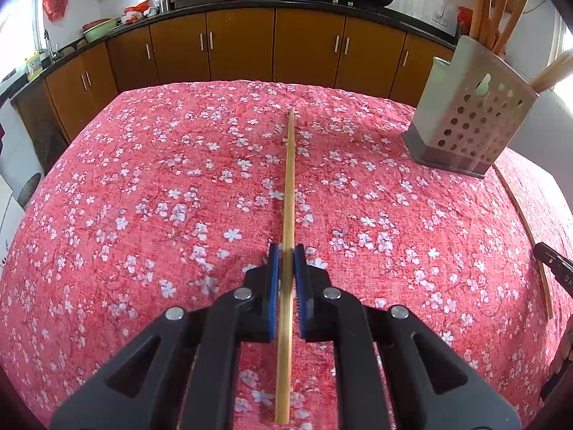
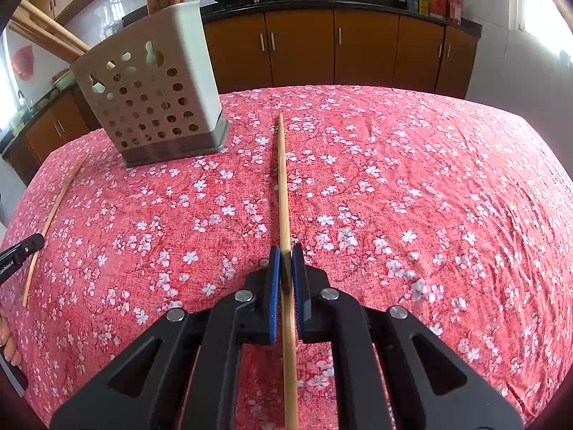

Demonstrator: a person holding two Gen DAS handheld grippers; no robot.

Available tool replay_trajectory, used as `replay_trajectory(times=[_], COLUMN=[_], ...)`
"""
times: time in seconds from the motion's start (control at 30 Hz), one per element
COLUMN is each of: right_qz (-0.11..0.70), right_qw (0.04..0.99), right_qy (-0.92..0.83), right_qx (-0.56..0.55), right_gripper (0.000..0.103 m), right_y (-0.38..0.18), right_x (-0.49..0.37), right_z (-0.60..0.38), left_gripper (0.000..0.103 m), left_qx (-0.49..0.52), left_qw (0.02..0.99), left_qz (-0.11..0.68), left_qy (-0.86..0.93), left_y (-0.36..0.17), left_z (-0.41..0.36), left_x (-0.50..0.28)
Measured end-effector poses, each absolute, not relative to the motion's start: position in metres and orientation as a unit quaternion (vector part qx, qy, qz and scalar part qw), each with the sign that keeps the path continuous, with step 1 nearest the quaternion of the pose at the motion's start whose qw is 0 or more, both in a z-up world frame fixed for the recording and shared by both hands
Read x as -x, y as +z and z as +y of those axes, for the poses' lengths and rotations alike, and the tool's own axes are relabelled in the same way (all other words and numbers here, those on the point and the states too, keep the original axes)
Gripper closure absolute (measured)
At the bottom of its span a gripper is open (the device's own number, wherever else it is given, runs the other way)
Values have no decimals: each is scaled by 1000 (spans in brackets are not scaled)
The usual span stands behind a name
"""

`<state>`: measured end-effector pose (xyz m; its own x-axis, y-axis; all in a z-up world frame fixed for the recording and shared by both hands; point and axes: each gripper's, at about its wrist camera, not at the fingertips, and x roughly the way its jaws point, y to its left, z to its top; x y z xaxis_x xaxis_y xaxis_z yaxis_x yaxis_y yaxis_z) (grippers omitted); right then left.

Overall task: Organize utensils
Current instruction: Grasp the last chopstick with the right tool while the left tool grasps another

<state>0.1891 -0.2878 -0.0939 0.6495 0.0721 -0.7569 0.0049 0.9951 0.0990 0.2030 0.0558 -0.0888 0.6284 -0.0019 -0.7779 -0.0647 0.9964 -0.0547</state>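
Left gripper (image 1: pixel 286 251) clamps chopstick (image 1: pixel 289 179) | right gripper (image 2: pixel 285 252) clamps another (image 2: pixel 283 179) | floral red tablecloth (image 1: pixel 143 197) | brown kitchen cabinets (image 1: pixel 240 46)

Legible text, as seen from my two claws:

1. My left gripper (image 2: pixel 21 251), seen at the edge of the right wrist view: small white lettering along its black finger, apparently "GenRobot.AI", partly cut off.
2. My right gripper (image 1: pixel 555 261), seen at the edge of the left wrist view: white letters "DA", the rest out of frame.

Nothing else is readable.
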Motion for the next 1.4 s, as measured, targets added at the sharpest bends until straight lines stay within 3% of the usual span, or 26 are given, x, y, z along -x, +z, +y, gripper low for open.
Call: replay_trajectory(times=[1.4], right_qz=[417], right_qw=[907], right_qy=[16], right_qx=[-47], right_gripper=[94], right_y=[-93], right_x=[-187], right_z=[-289], left_gripper=[84], left_qx=[27], left_qw=[902], left_qz=[431], left_qy=[11], left_y=[-93], left_z=[50], left_x=[-204])
